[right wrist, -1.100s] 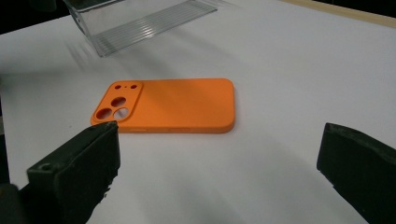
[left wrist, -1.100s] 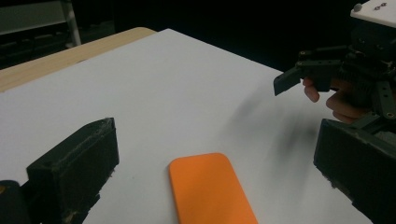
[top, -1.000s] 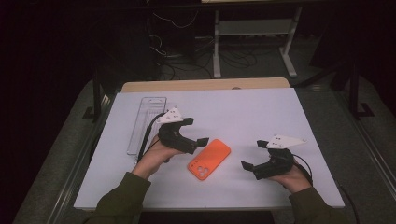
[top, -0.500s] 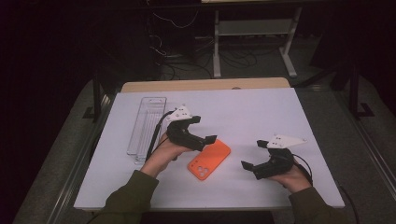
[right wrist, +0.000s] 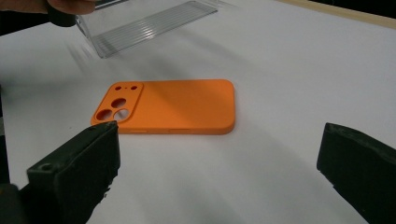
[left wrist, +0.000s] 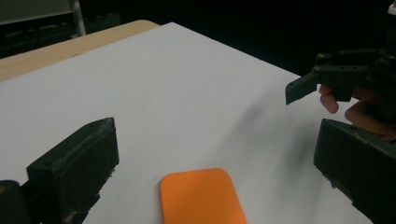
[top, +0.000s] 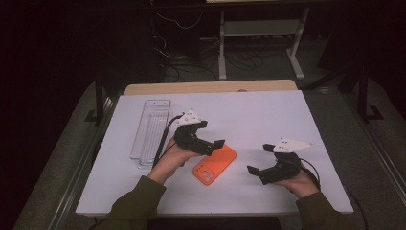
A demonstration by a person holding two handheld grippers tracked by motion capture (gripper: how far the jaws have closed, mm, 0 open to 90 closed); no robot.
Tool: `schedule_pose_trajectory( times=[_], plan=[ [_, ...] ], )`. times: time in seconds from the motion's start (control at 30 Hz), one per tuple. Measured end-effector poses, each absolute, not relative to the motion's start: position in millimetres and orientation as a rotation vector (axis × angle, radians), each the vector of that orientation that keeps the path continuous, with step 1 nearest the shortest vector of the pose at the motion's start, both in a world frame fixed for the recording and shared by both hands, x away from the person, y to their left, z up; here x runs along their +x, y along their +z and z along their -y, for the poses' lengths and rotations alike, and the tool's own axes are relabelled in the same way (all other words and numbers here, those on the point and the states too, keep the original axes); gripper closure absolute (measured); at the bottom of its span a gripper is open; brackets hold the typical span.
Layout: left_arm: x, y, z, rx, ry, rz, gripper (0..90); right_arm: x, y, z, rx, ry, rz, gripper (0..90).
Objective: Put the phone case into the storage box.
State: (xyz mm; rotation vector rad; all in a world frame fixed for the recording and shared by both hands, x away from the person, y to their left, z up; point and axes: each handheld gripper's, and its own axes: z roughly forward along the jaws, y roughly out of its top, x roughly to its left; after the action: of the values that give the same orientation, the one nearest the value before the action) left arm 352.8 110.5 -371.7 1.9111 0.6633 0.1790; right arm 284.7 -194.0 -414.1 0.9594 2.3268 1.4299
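An orange phone case lies flat on the white table top, camera cut-outs toward the person. My left gripper hovers just above the case's far end, open, its jaws to either side of that end. In the left gripper view the case sits low between the wide jaws of the left gripper. My right gripper rests to the case's right, open and empty, facing the case. From the right gripper view the case lies just beyond the spread jaws of the right gripper.
A clear plastic tray lies lengthwise at the table's left, beside the left hand; it also appears as the ribbed tray behind the case. Wooden table edge runs along the back. The right gripper shows beyond the left jaws.
The left gripper has moved right, from beside the case to over its far end. The right gripper and the case have stayed put.
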Motion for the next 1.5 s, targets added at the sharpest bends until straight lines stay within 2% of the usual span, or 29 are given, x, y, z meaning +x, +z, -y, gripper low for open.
schedule_pose_trajectory(
  times=[1.5],
  plan=[
    [339.6, -402.4, -90.9, 2.138, 0.175, -0.674, 0.0, 284.8, -414.1, 194.5, 0.955, 1.429, -2.325, 0.0]
  ],
)
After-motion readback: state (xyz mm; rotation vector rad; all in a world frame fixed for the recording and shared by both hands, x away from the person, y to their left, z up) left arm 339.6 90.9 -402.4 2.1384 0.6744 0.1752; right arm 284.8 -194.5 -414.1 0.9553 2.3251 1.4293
